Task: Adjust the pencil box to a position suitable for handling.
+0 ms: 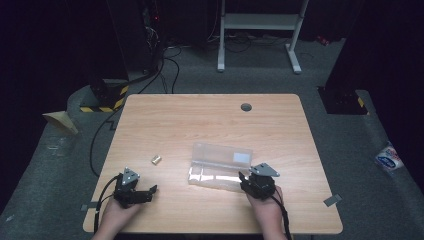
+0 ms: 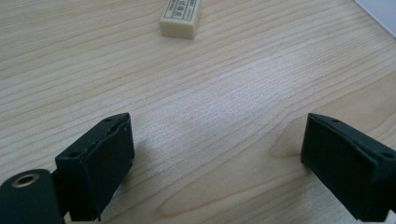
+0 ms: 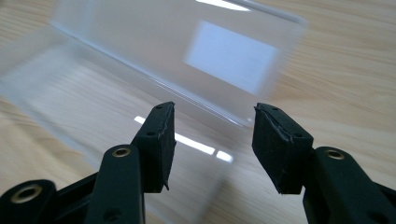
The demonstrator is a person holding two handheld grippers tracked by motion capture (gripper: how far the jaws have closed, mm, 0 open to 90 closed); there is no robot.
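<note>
- On the wooden table, at the near left edge in the high view, the left gripper lies low with its jaws pointing toward the right; in the left gripper view they stand wide apart with only bare wood between them, gripping nothing.
- The eraser, a small cream block with a printed sleeve, lies ahead of those jaws and a little to the left in the left gripper view, well apart from them; in the high view it sits between the left gripper and the box, up-table from the left jaws.
- The clear plastic box stands open near the middle of the near half of the table. Its long axis runs across the table, left to right with a slight tilt, and its lid is raised along the far side, with a white label on it.
- The right gripper is just beside the box's near right corner. In the right gripper view its jaws are about half open and hold nothing, the box's near right end lying under and beyond them.
- The relation that counts, as I judge it: the eraser is nearer the left hand and the box nearer the right, so the left hand would fetch the eraser while the right steadies the box.
</note>
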